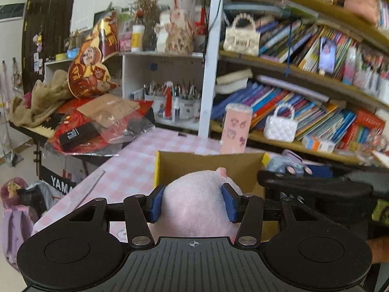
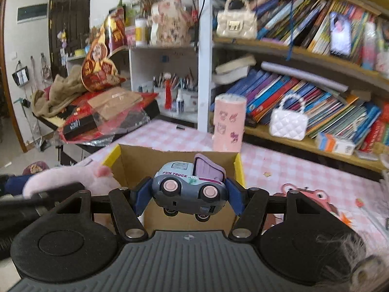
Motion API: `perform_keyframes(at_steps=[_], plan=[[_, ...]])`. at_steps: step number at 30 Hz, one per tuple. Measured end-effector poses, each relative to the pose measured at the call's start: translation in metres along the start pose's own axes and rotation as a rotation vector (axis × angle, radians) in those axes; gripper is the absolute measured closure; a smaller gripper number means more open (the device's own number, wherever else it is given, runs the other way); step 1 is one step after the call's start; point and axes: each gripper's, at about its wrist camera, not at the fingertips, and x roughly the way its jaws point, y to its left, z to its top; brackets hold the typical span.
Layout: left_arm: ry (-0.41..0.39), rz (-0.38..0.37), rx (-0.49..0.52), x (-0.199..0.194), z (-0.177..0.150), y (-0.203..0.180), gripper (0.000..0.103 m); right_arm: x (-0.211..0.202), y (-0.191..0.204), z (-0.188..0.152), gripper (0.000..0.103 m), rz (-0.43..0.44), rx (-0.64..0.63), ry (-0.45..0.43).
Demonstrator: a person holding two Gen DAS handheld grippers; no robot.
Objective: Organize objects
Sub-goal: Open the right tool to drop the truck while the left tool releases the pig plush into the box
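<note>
Two toys ride clamped, the pink plush (image 1: 194, 204) in the left hand-held gripper (image 1: 193, 202), the toy truck (image 2: 188, 187) in the right hand-held gripper (image 2: 187, 194); centre each over the cardboard box (image 2: 136, 160) before releasing.

A table covered with a pink-and-white checked cloth (image 2: 279, 168) carries an open cardboard box (image 2: 170, 160) with yellow-edged flaps. Behind the box stands an upright pink cylinder (image 2: 228, 124) decorated with cartoon stickers. A printed pink cartoon figure (image 2: 308, 199) shows on the cloth to the right of the box, and a small crumb-like scrap (image 2: 267, 174) lies near it. A clear ruler (image 1: 91, 185) rests along the table's left edge.
</note>
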Motion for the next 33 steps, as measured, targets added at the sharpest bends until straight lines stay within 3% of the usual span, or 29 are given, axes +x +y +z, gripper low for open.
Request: perform_keyframes(at_steps=[5, 8, 15, 17, 22, 33], plan=[[0.026, 0.046, 0.028, 0.032, 0.004, -0.008, 0.057, 0.053, -0.011, 0.005, 0.041, 0.030, 0.021, 0.102], [0.042, 0.058, 0.047, 0.045, 0.007, -0.013, 0.063, 0.078, -0.014, 0.004, 0.041, 0.045, 0.014, 0.151], [0.080, 0.073, 0.031, 0.064, 0.005, -0.011, 0.063, 0.106, -0.016, -0.001, 0.040, 0.085, -0.010, 0.224], [0.083, 0.070, 0.025, 0.067, 0.006, -0.011, 0.061, 0.109, -0.017, 0.000, 0.040, 0.093, -0.003, 0.234], [0.047, 0.072, 0.007, 0.061, 0.013, -0.009, 0.040, 0.107, -0.021, 0.008, 0.035, 0.085, 0.006, 0.202], [-0.033, 0.048, -0.015, 0.012, 0.019, -0.005, 0.020, 0.048, -0.029, 0.018, 0.034, 0.060, 0.075, 0.090]])
